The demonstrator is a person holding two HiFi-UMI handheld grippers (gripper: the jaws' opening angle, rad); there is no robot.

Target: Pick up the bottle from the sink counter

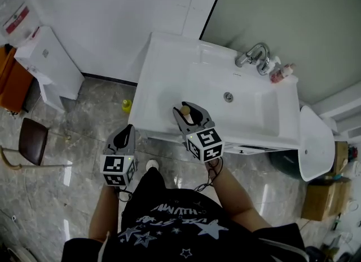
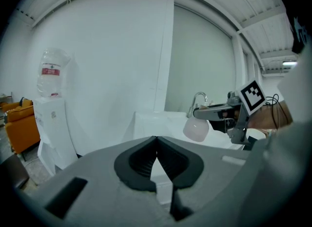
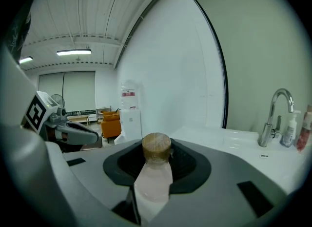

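The right gripper (image 1: pixel 190 112) had its jaws closed on the neck of the bottle (image 3: pixel 154 179). This was a pale, pinkish bottle with a round wooden cap (image 3: pixel 156 145), and the cap poked up just past the dark pads. In the head view the bottle sat at twelve o'clock from the person's body, over the front left part of the white sink counter (image 1: pixel 169 69). In the left gripper view its rounded body hung below the right gripper's jaws, apparently clear of the counter top (though whether it touched could not be told for sure).

The left gripper (image 2: pixel 156 142) had its jaws pressed together with nothing between them. It hovered over the floor (image 1: pixel 84 125) at about eight o'clock from the right gripper, off the counter's front edge.

The faucet (image 1: pixel 255 55) stood at roughly two o'clock from the held bottle, with two small bottles (image 1: pixel 280 72) just beside it on the counter's rear rim. A water dispenser (image 1: pixel 48 63) stood against the wall at ten o'clock, and a chair (image 1: pixel 32 141) lay at nine o'clock.
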